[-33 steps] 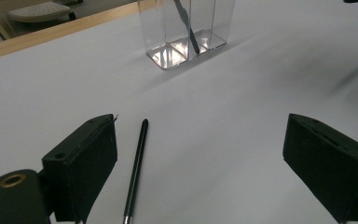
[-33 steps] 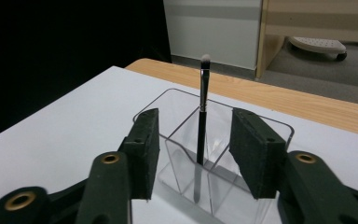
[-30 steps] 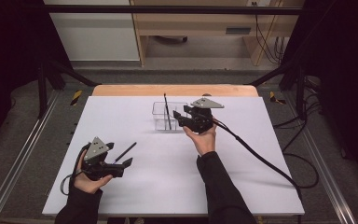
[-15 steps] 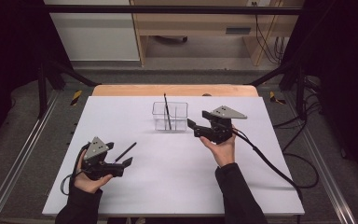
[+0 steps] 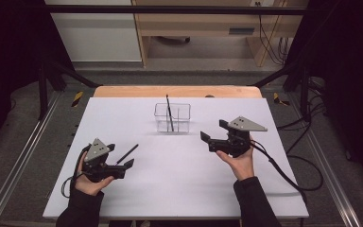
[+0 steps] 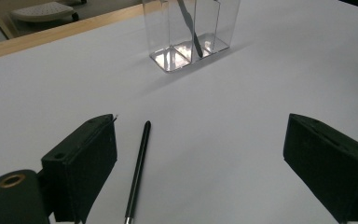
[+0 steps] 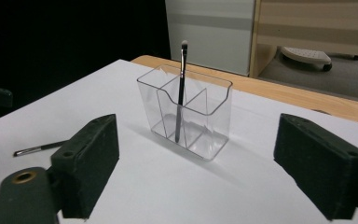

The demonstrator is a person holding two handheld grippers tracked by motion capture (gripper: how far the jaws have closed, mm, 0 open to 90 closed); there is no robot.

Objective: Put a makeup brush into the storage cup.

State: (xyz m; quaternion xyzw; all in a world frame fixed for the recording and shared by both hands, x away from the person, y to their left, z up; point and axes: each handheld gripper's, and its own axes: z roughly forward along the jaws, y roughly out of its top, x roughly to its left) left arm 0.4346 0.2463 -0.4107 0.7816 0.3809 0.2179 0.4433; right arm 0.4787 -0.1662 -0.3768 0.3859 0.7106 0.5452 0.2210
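Between left claw point(image 6: 205, 158) jaws, brush point(image 6: 137, 175) flat, beside one pad

High cam above table point(image 5: 179, 189) edge, fwd-down; both tongs cams low, near, sharing clear organizer point(image 5: 172, 118).

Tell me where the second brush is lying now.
In the high view, the loose brush lies flat on the table, left side, beside the left tool.
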